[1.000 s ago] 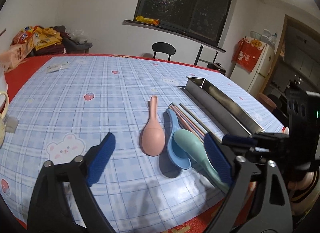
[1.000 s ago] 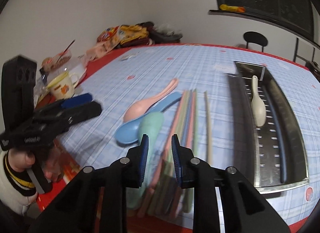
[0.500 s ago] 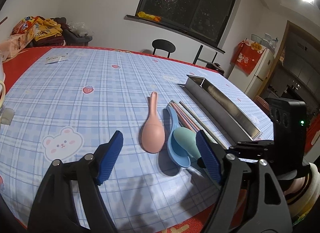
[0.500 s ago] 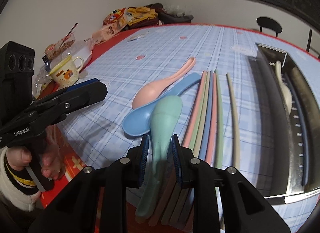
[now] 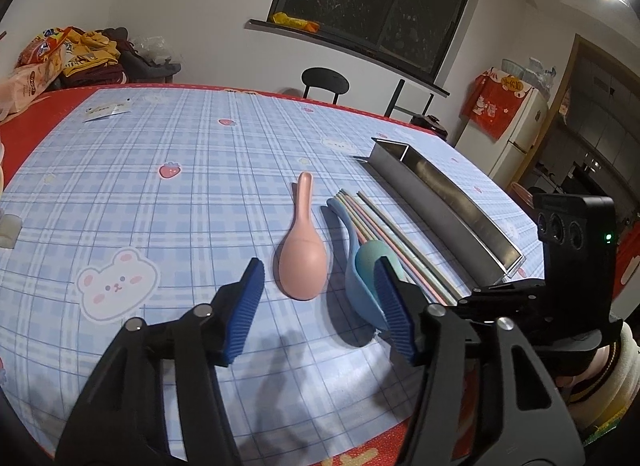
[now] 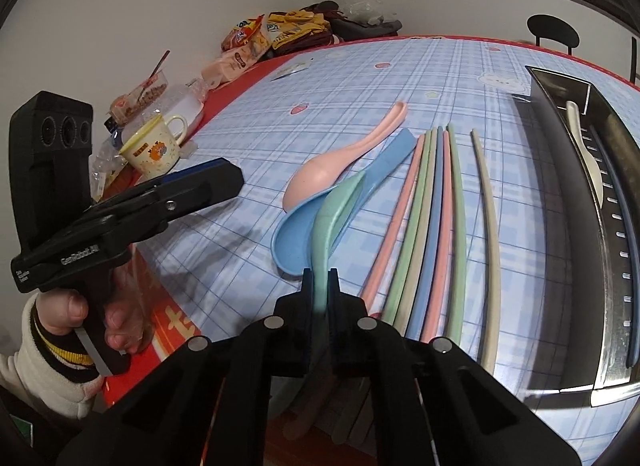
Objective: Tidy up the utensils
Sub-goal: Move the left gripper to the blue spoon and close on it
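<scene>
While my right jaws are clamped tight on the handle of the green spoon, its bowl tilts up off the counter, resting against the blue spoon just to its left. The pink spoon lies beyond the blue one, touching it near the bowl, handle pointing away to the far right. Right of the spoons a bundle of coloured chopsticks lies lengthwise, with one cream chopstick set a little apart on its right. Farther right stands the long metal tray, a white spoon lying inside it toward the far end.

My left jaws are closing but stand about half open with nothing between the pads; they hover over the near counter, with the pink spoon just ahead of the gap. A hand in a cream sleeve grips that left tool. On the far left edge sit a yellow mug and snack bags.
</scene>
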Demonstrator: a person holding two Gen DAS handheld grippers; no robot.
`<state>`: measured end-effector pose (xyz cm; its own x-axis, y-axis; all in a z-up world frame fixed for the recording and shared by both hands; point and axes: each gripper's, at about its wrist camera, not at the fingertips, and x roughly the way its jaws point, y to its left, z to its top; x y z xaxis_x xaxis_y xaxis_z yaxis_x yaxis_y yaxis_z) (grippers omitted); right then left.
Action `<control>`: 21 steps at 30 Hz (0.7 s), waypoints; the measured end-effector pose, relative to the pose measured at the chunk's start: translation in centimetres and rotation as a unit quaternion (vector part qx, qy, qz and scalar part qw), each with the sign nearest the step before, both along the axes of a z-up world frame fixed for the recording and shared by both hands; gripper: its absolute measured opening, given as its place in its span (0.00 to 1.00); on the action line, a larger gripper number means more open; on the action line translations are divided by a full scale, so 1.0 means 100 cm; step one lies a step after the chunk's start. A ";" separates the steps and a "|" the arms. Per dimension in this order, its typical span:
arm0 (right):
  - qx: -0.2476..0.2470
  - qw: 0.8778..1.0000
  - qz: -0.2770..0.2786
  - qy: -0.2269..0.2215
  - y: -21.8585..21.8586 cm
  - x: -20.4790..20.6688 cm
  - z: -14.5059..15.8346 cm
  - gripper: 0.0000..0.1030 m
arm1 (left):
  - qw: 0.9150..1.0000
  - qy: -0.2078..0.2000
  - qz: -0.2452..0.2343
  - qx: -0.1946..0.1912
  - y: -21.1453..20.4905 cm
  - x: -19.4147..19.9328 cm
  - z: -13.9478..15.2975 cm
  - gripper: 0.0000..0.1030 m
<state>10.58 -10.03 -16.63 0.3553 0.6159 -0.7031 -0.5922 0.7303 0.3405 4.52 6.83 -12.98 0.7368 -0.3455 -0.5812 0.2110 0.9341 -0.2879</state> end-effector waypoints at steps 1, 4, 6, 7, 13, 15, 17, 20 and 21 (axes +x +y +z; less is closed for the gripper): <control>0.000 1.000 0.002 -0.001 0.000 0.000 0.000 0.07 | 1.000 0.002 -0.001 0.003 -0.001 0.001 0.000 0.54; 0.008 1.000 -0.003 -0.007 -0.002 0.000 0.002 0.07 | 1.000 0.009 -0.006 0.008 -0.004 0.002 -0.001 0.49; 0.023 0.999 -0.019 -0.015 -0.010 0.000 0.005 0.07 | 1.000 0.011 -0.008 0.015 -0.008 0.003 -0.002 0.48; 0.026 0.999 -0.027 -0.017 -0.013 0.000 0.006 0.07 | 1.000 0.012 -0.009 0.020 -0.009 0.003 -0.002 0.47; 0.036 0.996 -0.070 -0.037 -0.026 0.000 0.011 0.07 | 0.999 0.027 -0.019 0.029 -0.015 0.005 -0.006 0.36; 0.045 0.996 -0.075 -0.036 -0.031 0.001 0.011 0.07 | 0.999 0.026 -0.023 0.029 -0.016 0.004 -0.006 0.35; 0.052 0.995 -0.077 -0.033 -0.033 0.002 0.011 0.07 | 0.999 0.030 -0.026 0.033 -0.018 0.004 -0.007 0.34; 0.055 0.995 -0.078 -0.035 -0.035 0.001 0.011 0.07 | 0.998 0.044 -0.033 0.043 -0.021 0.010 -0.010 0.28; 0.057 0.995 -0.077 -0.035 -0.035 0.001 0.012 0.07 | 0.997 0.048 -0.035 0.045 -0.022 0.011 -0.009 0.28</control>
